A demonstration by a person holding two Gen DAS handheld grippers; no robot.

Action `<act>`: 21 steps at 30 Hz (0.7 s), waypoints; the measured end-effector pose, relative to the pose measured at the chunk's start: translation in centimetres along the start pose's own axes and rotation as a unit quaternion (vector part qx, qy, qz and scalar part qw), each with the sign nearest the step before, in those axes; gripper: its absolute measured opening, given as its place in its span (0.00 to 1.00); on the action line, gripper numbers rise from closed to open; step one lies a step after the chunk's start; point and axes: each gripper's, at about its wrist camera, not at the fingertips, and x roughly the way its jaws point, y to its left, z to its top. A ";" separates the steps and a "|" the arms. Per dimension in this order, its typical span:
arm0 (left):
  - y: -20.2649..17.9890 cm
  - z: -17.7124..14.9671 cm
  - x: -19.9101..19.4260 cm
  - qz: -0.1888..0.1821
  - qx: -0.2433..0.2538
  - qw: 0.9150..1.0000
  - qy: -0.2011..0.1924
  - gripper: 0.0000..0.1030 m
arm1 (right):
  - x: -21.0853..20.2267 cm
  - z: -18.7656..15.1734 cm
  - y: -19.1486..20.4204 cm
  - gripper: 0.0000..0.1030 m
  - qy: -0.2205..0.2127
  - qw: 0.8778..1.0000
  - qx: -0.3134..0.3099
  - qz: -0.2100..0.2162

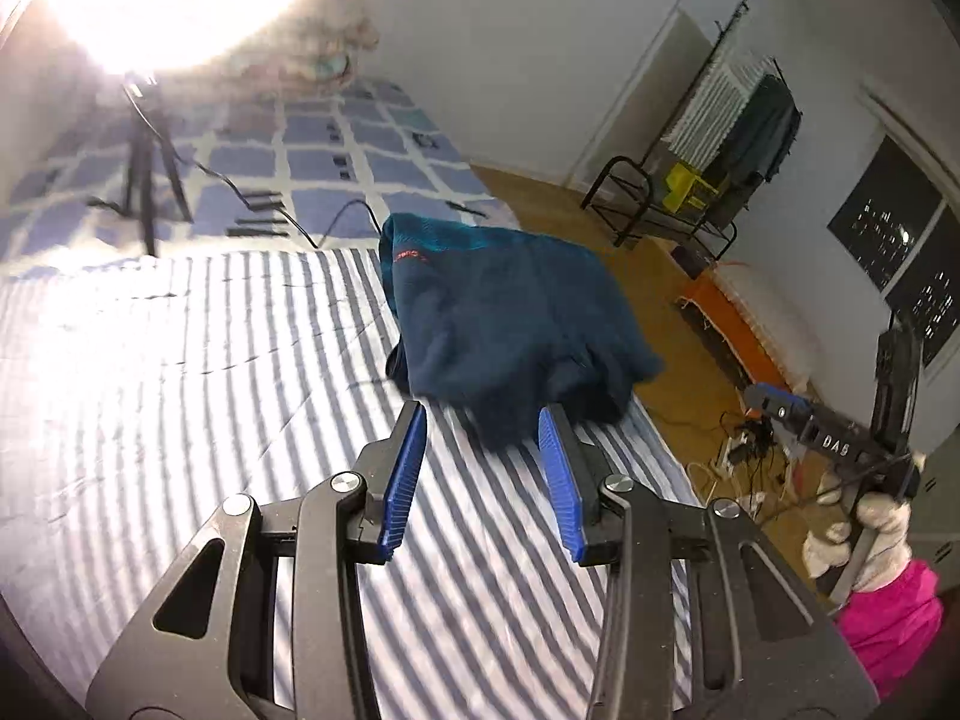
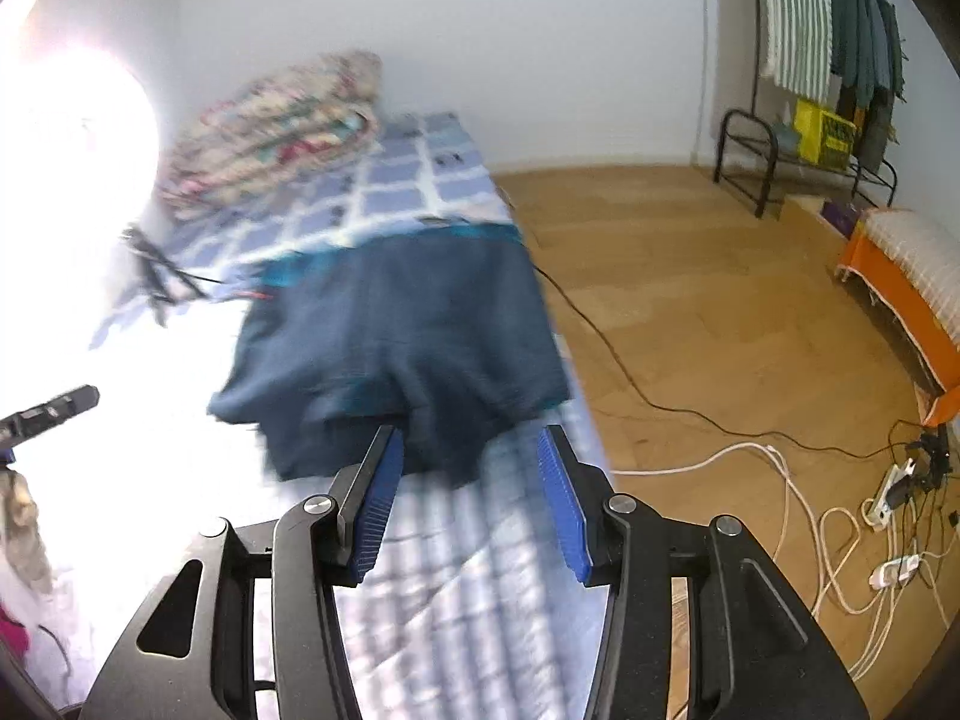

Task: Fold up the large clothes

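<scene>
A: Bedroom, striped bed, wood floor to the right. Navy garment lying folded at the bed's right edge, near the checked blanket.

B: Looks nearly done. Best to square the near hem, press flat, avoid dragging toward the edge.

A: Left gripper?

B: Wide apart, empty, tips just at the near hem; contact hard to tell.

A: Right gripper?

B: Also spread wide, holding nothing, hovering just beside the hem. Blurred, so touching or not unclear.
</scene>
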 end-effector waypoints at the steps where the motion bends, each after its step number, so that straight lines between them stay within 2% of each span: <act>1: -0.8 -0.3 -1.7 0.001 0.008 1.000 -0.004 0.37 | -1.3 0.0 1.0 0.43 0.001 1.000 -0.006 0.003; 6: -4.9 -2.6 -11.7 0.014 0.063 0.997 -0.046 0.37 | -9.5 -0.5 6.0 0.43 -0.034 0.998 -0.050 0.019; 9: -6.7 -4.3 -16.2 0.015 0.079 0.995 -0.061 0.37 | -13.6 -1.3 8.0 0.43 -0.053 0.996 -0.063 0.018; 14: -8.1 -7.3 -21.1 0.018 0.078 0.994 -0.070 0.37 | -18.1 -3.6 10.4 0.43 -0.070 0.994 -0.077 0.025; 18: -8.8 -10.5 -23.6 0.032 0.088 0.992 -0.081 0.38 | -20.3 -6.2 11.9 0.45 -0.084 0.993 -0.081 0.026; 21: -9.2 -12.9 -24.8 0.039 0.094 0.991 -0.087 0.44 | -21.3 -8.4 12.8 0.46 -0.088 0.992 -0.085 0.025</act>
